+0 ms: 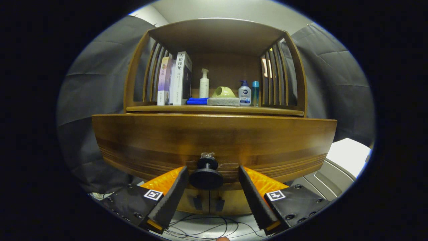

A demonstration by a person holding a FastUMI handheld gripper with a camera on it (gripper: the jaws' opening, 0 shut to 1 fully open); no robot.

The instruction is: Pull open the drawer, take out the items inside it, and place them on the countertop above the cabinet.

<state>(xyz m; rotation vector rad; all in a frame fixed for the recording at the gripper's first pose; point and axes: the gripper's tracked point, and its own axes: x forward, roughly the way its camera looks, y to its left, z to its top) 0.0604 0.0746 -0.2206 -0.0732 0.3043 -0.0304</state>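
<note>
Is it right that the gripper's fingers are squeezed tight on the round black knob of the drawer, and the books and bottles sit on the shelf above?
Not quite. In the gripper view the gripper is open: the round black knob sits between its fingers with a gap on each side, so nothing squeezes it yet. The rest holds: the books and bottles stand on the shelf above the drawer.

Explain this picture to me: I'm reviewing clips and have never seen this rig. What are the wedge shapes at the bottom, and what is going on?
The wedges are the jaws of a hand-held gripper; a person carries it, and the camera rides on it looking forward. The jaws stand open on either side of the black knob of a wooden drawer, not yet pressing it. The drawer looks closed. On the countertop above stand books, a white pump bottle, a blue cloth, a sponge and two small bottles. Nothing is held.
</note>
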